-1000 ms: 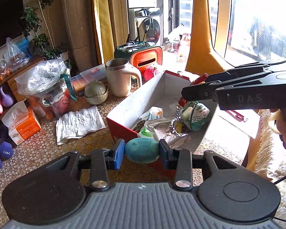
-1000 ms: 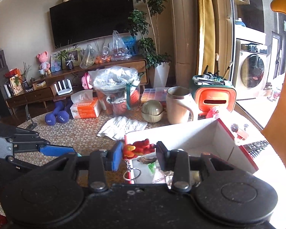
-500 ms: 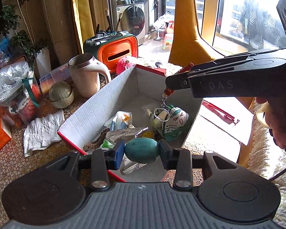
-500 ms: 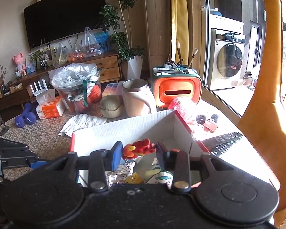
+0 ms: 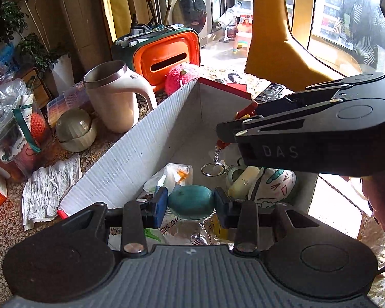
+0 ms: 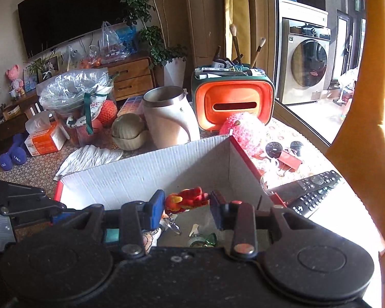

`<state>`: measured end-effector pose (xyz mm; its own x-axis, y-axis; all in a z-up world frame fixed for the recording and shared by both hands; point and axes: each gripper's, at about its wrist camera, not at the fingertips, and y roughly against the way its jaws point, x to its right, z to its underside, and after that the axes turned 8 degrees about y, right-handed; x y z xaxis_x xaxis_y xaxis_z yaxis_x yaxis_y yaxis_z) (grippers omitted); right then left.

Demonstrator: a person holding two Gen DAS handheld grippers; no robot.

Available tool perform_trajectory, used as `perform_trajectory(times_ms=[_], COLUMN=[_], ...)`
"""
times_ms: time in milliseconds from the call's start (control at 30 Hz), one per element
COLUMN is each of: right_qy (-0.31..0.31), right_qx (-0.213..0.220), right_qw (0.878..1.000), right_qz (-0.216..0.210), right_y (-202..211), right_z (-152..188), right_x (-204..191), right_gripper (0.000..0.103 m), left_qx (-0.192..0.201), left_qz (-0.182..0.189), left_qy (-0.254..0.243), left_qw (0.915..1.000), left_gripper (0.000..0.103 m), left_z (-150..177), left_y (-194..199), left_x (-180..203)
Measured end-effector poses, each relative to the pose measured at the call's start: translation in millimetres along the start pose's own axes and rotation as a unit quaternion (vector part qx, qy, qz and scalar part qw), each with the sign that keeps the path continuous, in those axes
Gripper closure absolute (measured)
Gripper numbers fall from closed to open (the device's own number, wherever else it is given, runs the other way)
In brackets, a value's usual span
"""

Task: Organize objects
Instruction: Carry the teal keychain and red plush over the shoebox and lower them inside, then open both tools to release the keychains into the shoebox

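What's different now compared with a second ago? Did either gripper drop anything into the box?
No drop yet. Both carried their loads forward: the left hand-held gripper brought the teal egg from the box's near edge to over its contents; the right hand-held gripper took the red keychain toy deeper over the box. Both stay clamped; the table clutter is unchanged.

Box open on top, far end bare, near end cluttered

The box (image 5: 131, 154) has no lid; its far floor (image 5: 192, 138) is bare, while wrappers (image 5: 174, 174) and a painted pouch (image 5: 274, 184) crowd the near end. Outside its left wall, a jug (image 5: 113, 102), bowl (image 5: 74, 131) and orange case (image 5: 166, 54) stand close. A remote (image 6: 313, 190) lies along the right wall.
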<state>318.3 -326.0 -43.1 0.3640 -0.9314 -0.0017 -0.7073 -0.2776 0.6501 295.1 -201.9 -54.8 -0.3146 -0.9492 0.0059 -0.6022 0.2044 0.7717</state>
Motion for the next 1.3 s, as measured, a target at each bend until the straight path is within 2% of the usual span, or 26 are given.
perform_trajectory(times_ms=[300, 567, 800, 1000, 1300], right_qy=[0.006, -0.008, -0.014, -0.011, -0.010], right_qx=[-0.047, -0.081, -0.076, -0.064, -0.042], right_qw=[0.999, 0.997, 0.997, 0.998, 0.999], right_qz=[0.001, -0.006, -0.006, -0.004, -0.005], right_y=[-34.7, -48.2, -39.1, -21.4, 16.6], right_z=[13.6, 25.0, 22.2, 22.3, 21.2], right_x=[6.7, 11.3, 13.2, 9.7, 1.4], right_gripper=[0.066, 0.066, 0.060, 0.049, 0.047], left_qx=[-0.025, -0.039, -0.035, -0.022, 0.004], left_qz=[-0.004, 0.001, 0.003, 0.003, 0.006], left_qy=[0.007, 0.020, 0.037, 0.038, 0.045], left_qw=[0.9996, 0.9990, 0.9987, 0.9991, 0.9990], left_gripper=[0.065, 0.065, 0.063, 0.053, 0.047], left_z=[-0.6, 3.6, 3.5, 4.7, 8.5], left_y=[-38.5, -51.7, -46.9, -30.5, 9.4], left_x=[-7.8, -13.4, -16.2, -14.3, -17.1])
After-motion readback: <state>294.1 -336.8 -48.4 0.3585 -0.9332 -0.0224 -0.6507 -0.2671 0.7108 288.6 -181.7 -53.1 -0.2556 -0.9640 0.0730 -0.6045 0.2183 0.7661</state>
